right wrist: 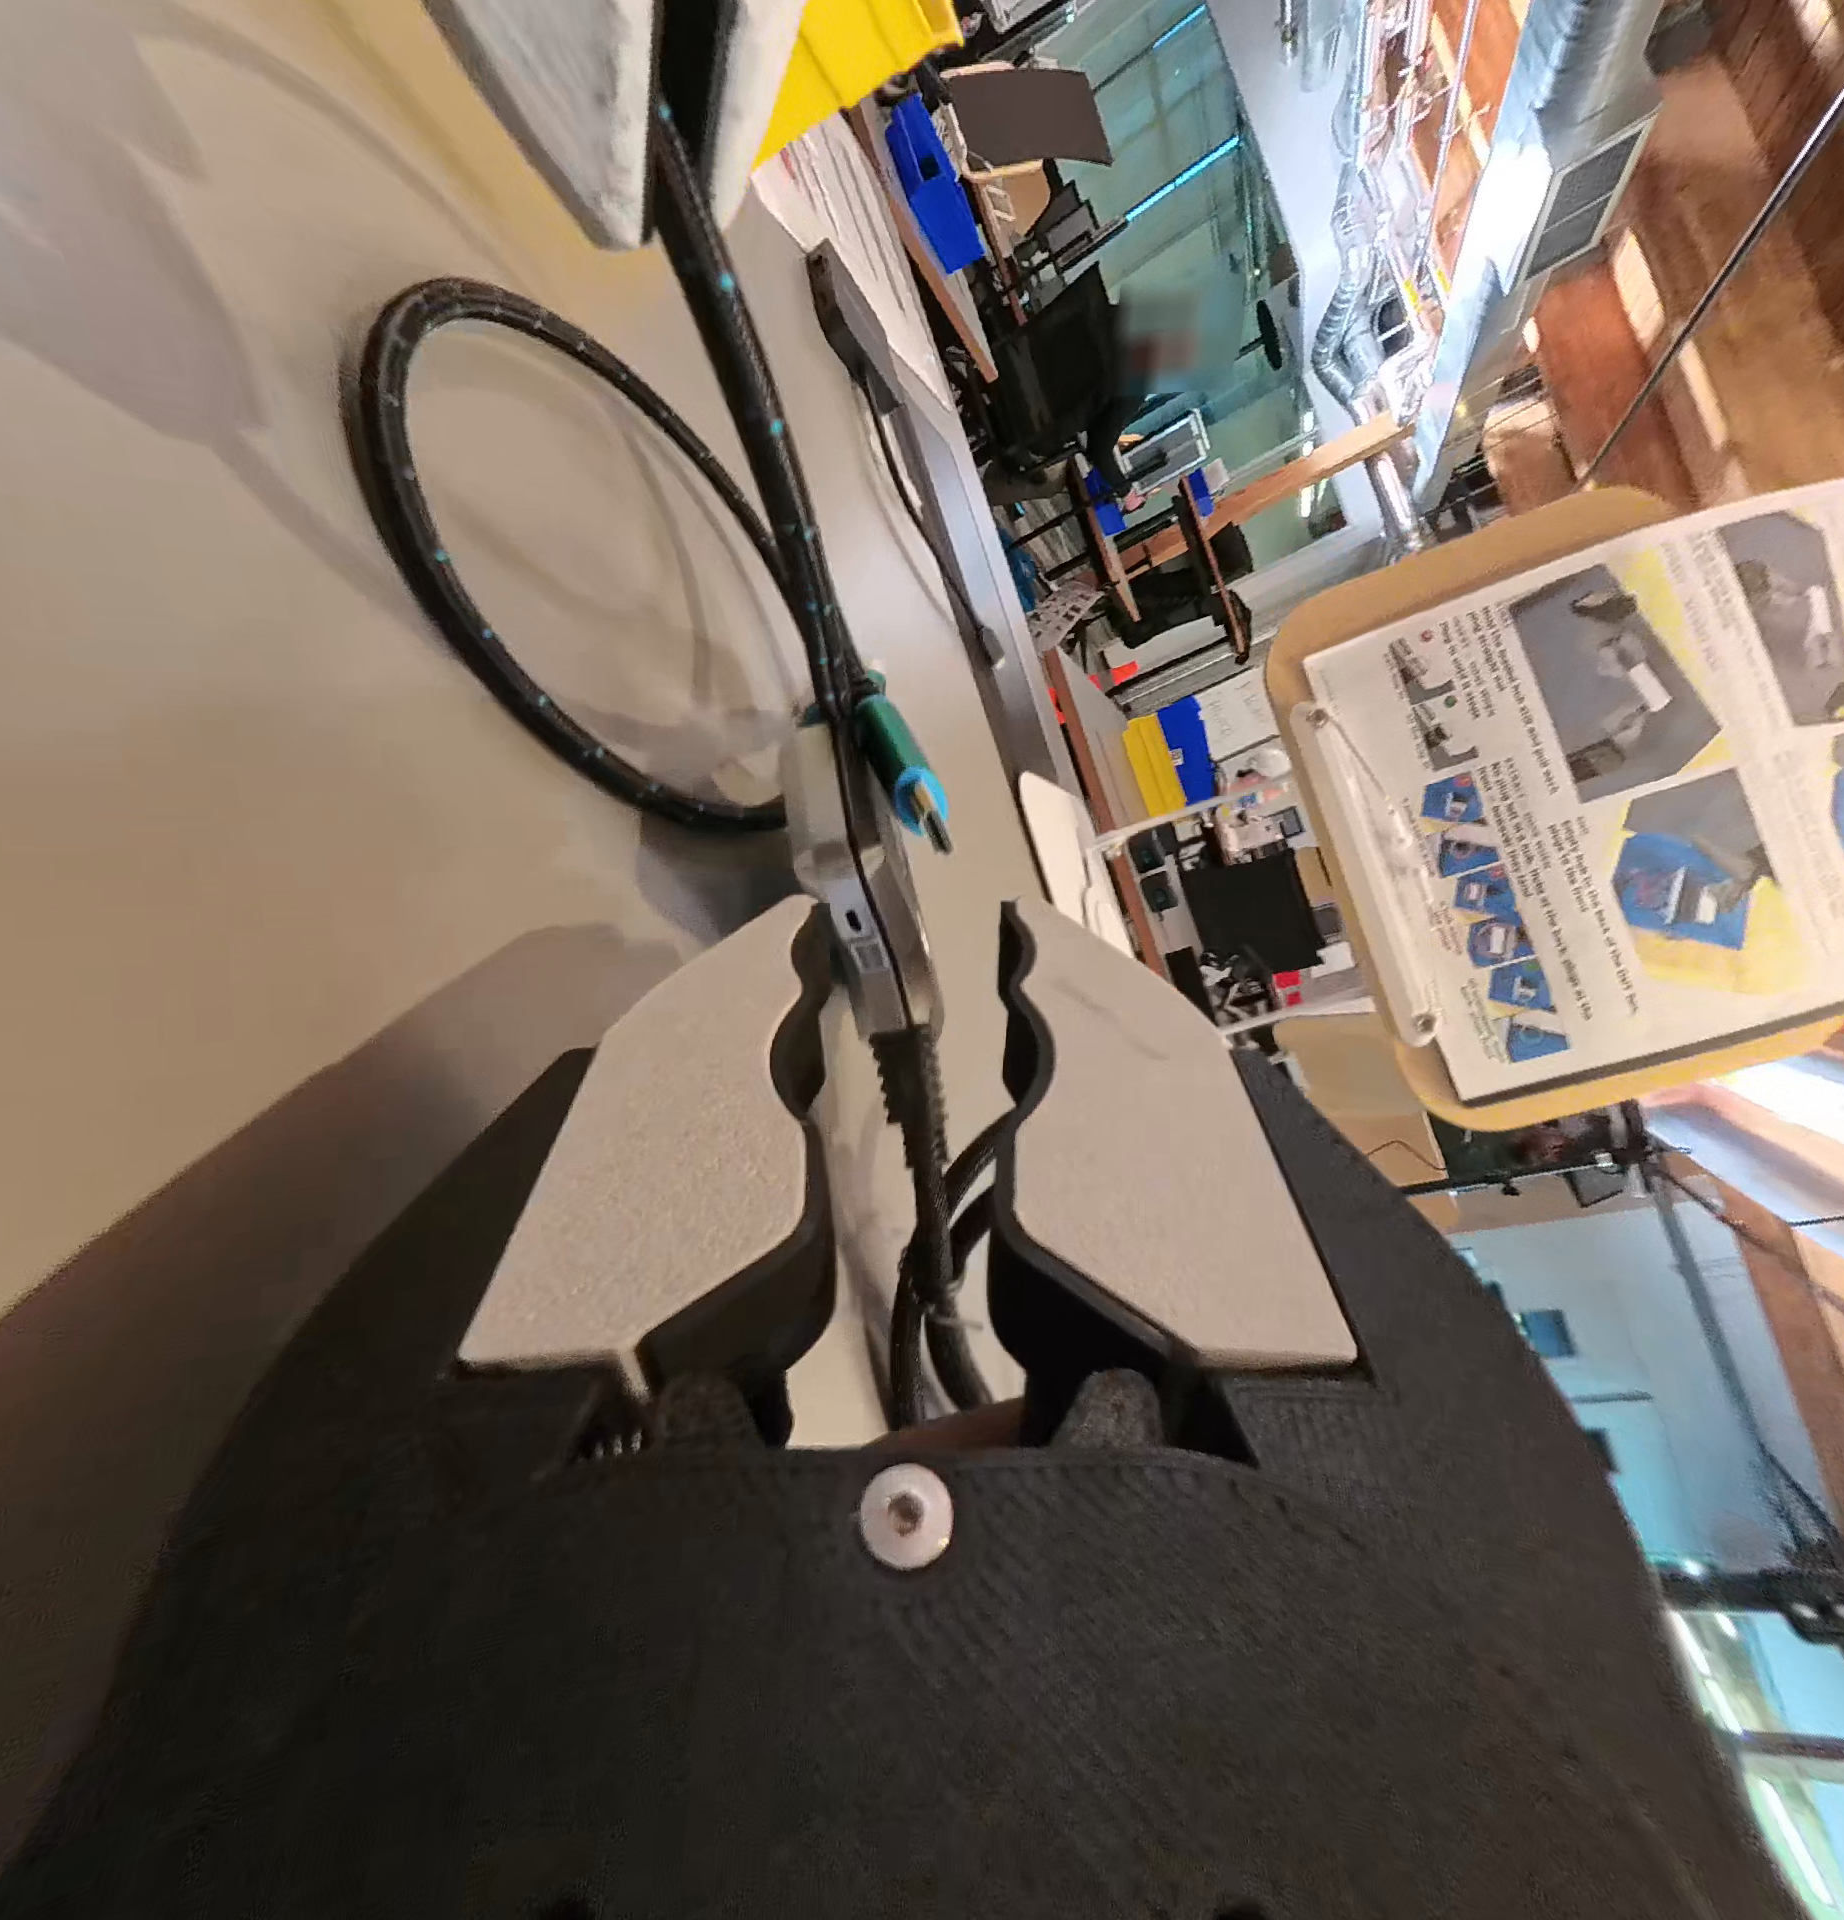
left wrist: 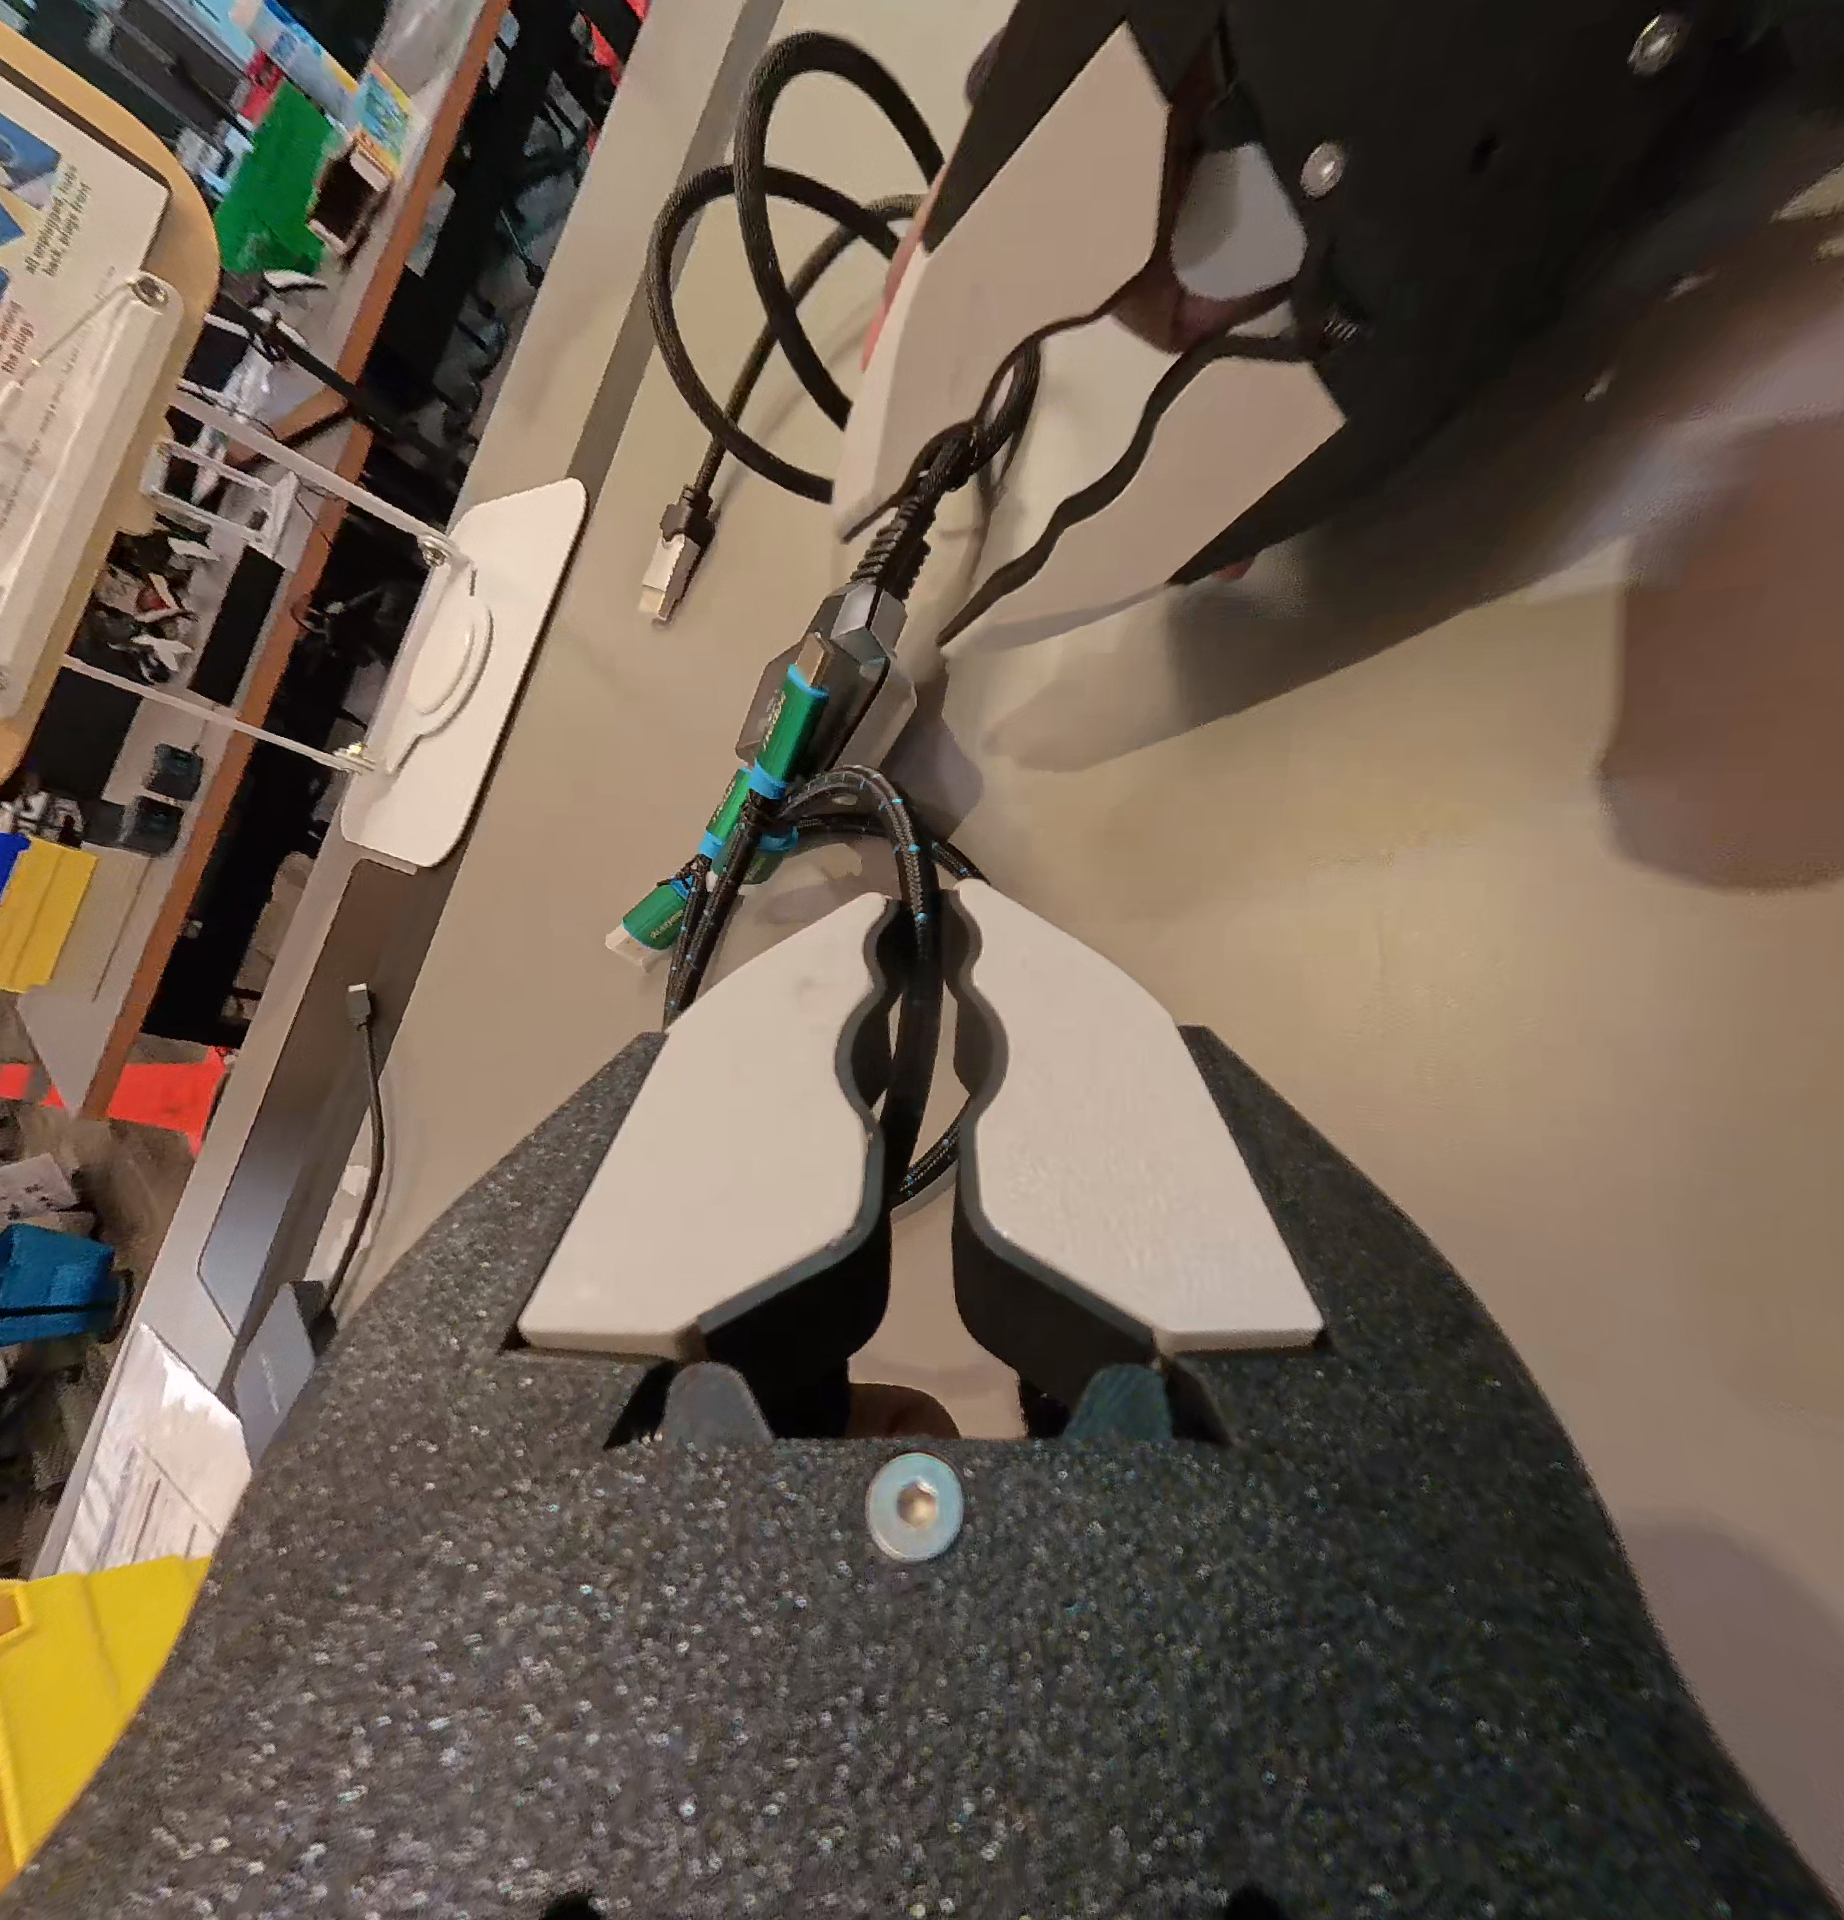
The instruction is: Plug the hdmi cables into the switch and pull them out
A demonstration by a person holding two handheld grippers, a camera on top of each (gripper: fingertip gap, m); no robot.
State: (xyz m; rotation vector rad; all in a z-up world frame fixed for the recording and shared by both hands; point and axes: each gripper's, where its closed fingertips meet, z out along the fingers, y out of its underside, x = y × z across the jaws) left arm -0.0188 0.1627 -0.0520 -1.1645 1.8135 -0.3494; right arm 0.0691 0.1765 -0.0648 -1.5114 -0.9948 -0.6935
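1. On the grey table (left wrist: 1313,935), the left gripper (left wrist: 923,914) has its fingers drawn narrow around a black braided cable with blue flecks (left wrist: 923,997); both pads press on it, so the cable is pinched rather than merely passing through.
2. Just beyond those fingertips, green plugs (left wrist: 788,717) bunch together with the cable's loops beside a grey adapter hub (left wrist: 866,665) (the bundle hangs off the pinched cable, which would explain why it stands up from the table).
3. The right gripper (right wrist: 907,935) stands with its fingers apart; the hub (right wrist: 876,956) lies between them, against or just beside the left pad (right wrist: 793,935), with a clear gap to the right pad, so nothing is clamped.
4. A green plug with a blue tip (right wrist: 902,769) juts out past the hub, and the flecked cable makes a wide ring on the table behind.
5. Farther off lie a second black cable (left wrist: 731,312) with a loose plug, a white stand base (left wrist: 461,665), and an instruction board (right wrist: 1583,790) propped upright, presumably for reading from the work position.
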